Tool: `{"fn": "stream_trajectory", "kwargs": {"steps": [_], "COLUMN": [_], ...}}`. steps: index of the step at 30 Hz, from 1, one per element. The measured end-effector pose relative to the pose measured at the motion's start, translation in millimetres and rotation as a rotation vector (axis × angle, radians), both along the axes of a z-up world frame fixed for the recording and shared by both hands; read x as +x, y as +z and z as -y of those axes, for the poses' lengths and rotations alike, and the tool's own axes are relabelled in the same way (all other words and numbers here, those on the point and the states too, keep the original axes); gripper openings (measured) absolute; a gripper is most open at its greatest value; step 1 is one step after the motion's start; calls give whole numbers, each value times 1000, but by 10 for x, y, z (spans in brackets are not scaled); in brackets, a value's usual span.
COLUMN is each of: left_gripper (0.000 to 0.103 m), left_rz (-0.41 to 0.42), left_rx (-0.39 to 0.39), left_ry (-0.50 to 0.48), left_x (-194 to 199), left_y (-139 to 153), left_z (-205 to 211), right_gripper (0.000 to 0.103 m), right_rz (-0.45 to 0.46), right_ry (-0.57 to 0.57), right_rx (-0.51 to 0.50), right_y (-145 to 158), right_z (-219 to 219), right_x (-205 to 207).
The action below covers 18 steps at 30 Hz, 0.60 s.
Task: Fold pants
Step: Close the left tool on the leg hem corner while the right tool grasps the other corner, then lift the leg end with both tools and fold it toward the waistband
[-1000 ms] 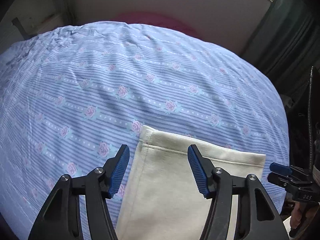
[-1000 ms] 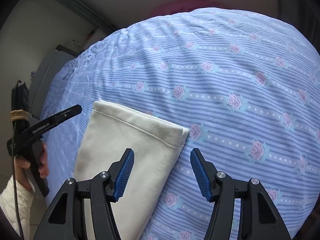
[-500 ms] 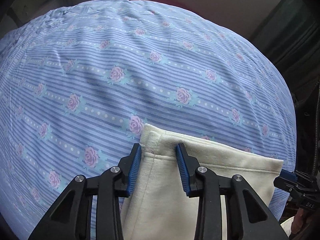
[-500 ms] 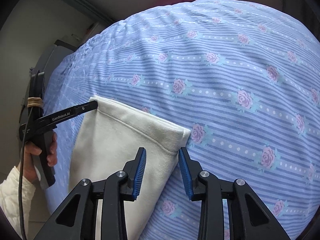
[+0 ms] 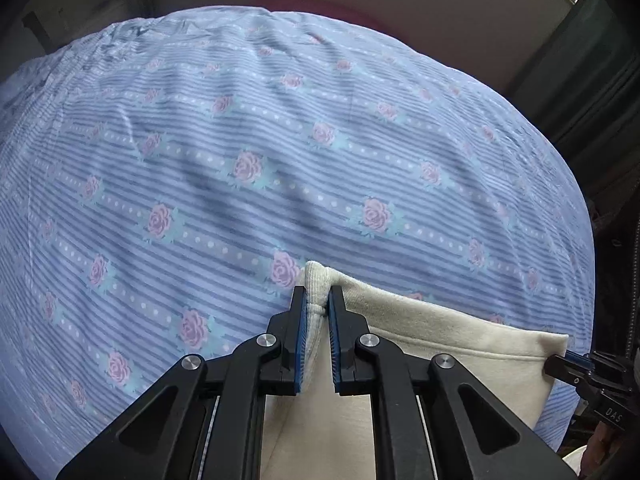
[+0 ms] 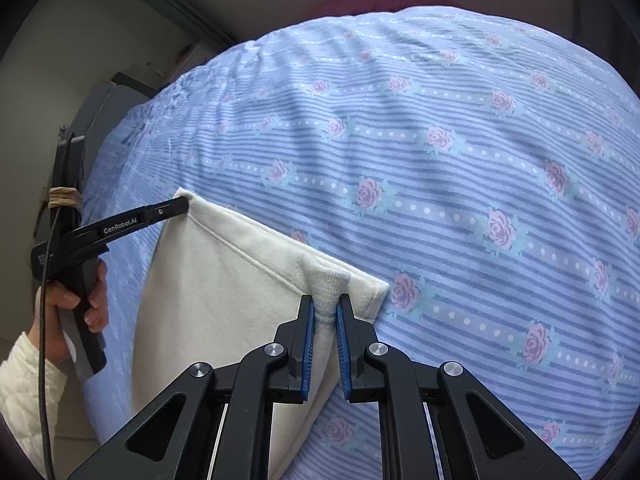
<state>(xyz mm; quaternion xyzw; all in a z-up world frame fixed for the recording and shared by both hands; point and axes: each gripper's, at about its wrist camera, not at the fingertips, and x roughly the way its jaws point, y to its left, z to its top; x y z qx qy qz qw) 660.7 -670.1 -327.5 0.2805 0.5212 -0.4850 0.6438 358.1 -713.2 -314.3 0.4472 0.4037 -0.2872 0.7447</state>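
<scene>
Left wrist view has my left gripper point(image 5: 317, 307) pinched down on one hem corner of the pants point(image 5: 440, 344), with a small ridge of cream cloth bunched between the blue pads. Over on the right wrist view, my right gripper point(image 6: 324, 312) is clamped the same way on the opposite hem corner, fabric gathered up between its jaws. The pants lie flat on the bed point(image 6: 460, 168), near its left edge in that view, running back toward me and out of frame below both grippers.

My worry is the bite itself. Each gripper seems to hold only a thin fold near the hem, and I can't tell whether both layers of the leg are caught. If only the top layer is held, lifting would open the leg instead of carrying it over. Uneven lifting between the two sides would skew the fold line, and dragging low could rumple the striped, rose-print sheet point(image 5: 240, 184) under the pants.
</scene>
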Motion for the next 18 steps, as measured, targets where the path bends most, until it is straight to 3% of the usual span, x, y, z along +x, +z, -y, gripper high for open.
{"fn": "stream_trajectory", "kwargs": {"steps": [2, 5, 6, 9, 12, 18], "left_gripper": [13, 19, 25, 42, 43, 44], "left_rz": [-4, 37, 45, 59, 28, 12], "left_rx": [-5, 3, 0, -19, -14, 96], "left_ry": [-5, -68, -79, -126, -178, -191], "left_x": [-1, -38, -33, -40, -72, 34], "left_y": [12, 114, 157, 308, 339, -62], "left_z": [8, 33, 38, 46, 1, 73], "right_gripper": [14, 25, 31, 35, 35, 35], "right_rz": [-9, 0, 3, -1, 9, -7], "right_ry": [-12, -22, -17, 5, 13, 24], "right_rx": [18, 28, 17, -11, -1, 69], "right_y": [-65, -85, -70, -20, -15, -217], "right_z": [43, 80, 82, 78, 87, 128], "right_x": [-37, -99, -103, -87, -70, -71]}}
